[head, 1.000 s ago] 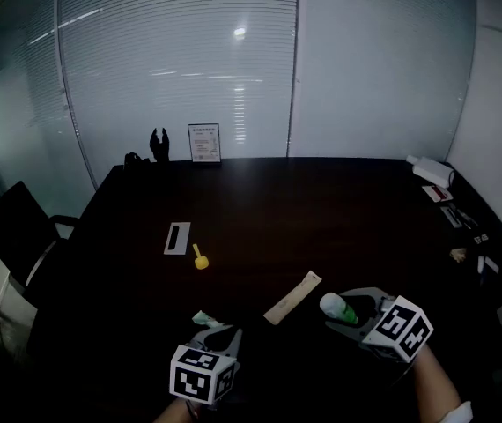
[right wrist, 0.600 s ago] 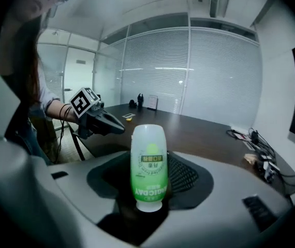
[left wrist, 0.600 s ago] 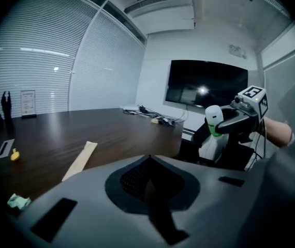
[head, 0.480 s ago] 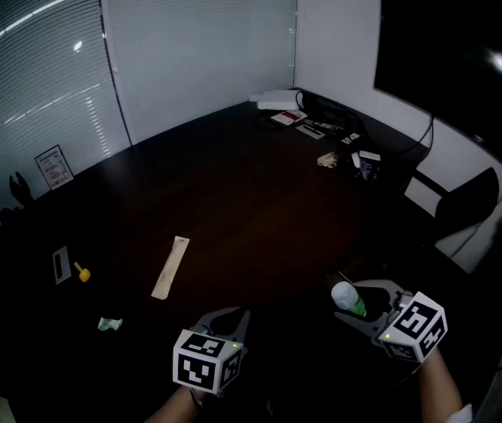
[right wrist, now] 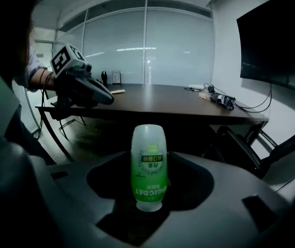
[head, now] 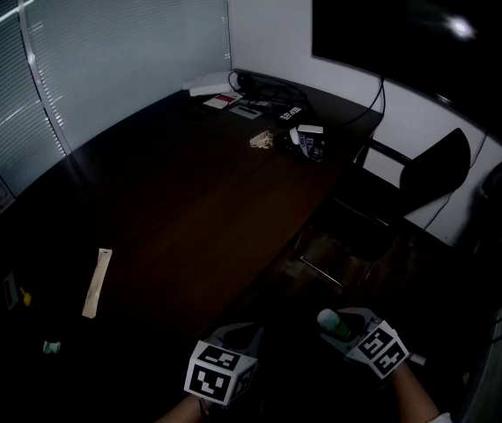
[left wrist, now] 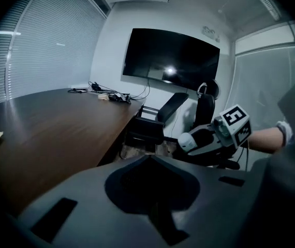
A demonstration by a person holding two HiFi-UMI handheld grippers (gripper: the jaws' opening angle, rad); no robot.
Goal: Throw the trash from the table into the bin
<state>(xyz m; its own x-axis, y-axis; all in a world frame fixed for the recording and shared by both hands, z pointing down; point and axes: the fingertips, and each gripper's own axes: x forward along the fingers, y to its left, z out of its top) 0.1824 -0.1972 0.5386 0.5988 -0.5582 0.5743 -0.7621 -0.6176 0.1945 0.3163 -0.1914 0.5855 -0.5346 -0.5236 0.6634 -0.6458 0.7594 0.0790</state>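
A green and white bottle [right wrist: 149, 167] stands neck-down between the jaws of my right gripper [right wrist: 149, 156], which is shut on it. From the head view, that gripper [head: 339, 322] and the bottle [head: 330, 323] hang over the dark floor, past the corner of the table [head: 189, 192]. My left gripper [head: 238, 331] is beside it, jaw tips together, the hollow [left wrist: 150, 187] between them empty. On the table lie a tan paper sleeve [head: 97, 282], a crumpled green-white scrap [head: 50, 347] and a small yellow piece [head: 25, 298]. I can make out no bin.
A black chair [head: 427, 170] stands at the table's right end under a wall screen [head: 409, 25]. Cables and small devices [head: 286, 135] crowd the table's far corner. Slatted blinds [head: 101, 51] line the far wall.
The view has swung right. Both grippers have left the tabletop and now hang lower over the floor by the table's corner. The bottle stayed in the right gripper; the scrap stayed on the table.
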